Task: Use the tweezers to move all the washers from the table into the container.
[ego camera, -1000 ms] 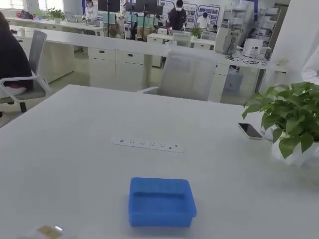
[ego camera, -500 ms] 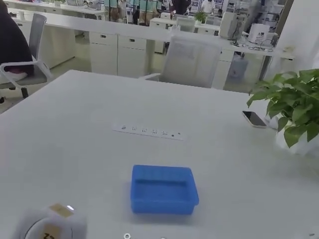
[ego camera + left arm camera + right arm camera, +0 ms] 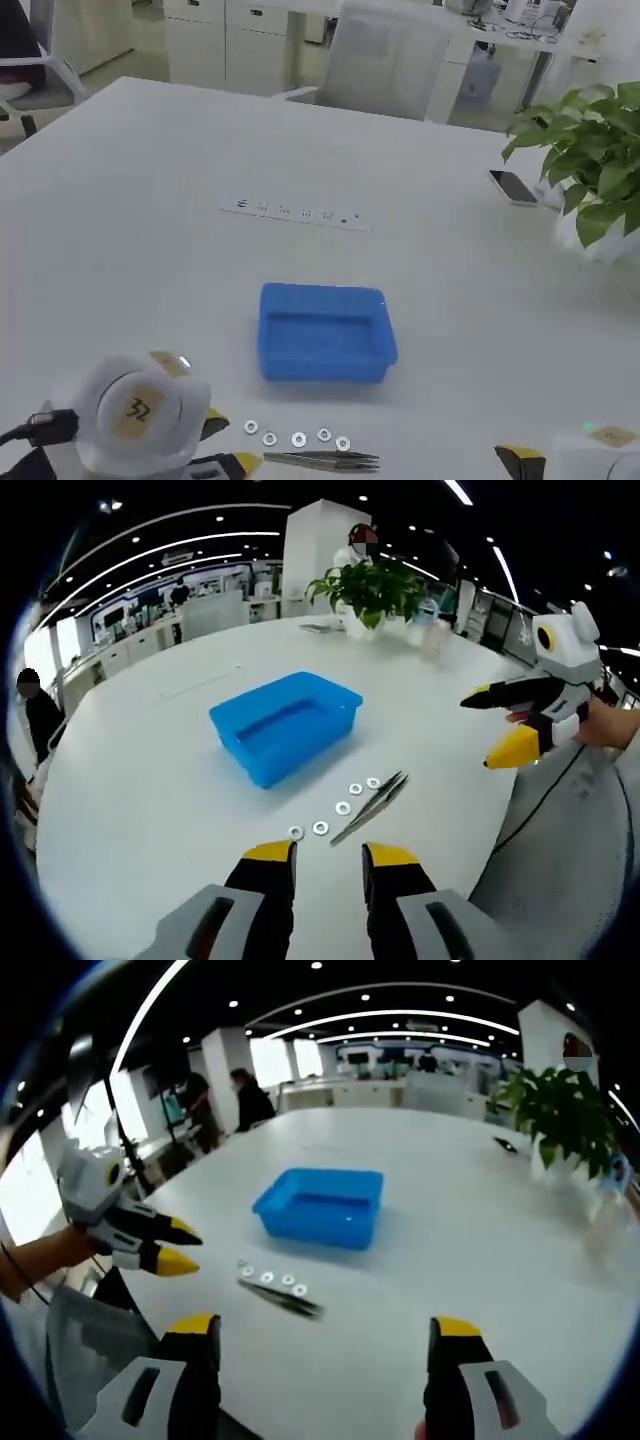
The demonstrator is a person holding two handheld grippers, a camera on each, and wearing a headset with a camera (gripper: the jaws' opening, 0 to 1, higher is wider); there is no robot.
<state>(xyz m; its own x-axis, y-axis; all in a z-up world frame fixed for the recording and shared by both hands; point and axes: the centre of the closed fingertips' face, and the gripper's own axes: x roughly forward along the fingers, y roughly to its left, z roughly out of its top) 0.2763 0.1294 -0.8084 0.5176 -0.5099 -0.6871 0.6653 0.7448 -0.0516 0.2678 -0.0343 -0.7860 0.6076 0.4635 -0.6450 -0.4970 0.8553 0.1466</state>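
White table (image 3: 120,250), blue container (image 3: 323,335), washers (image 3: 298,439), tweezers (image 3: 322,460), left hand-held gripper (image 3: 228,444) labelled 32

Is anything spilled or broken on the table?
Nothing stands out. Five washers lie in a tidy row on the table, the tweezers lie flat just beside them, and the blue container sits upright beyond them, with no crack or spill to see.
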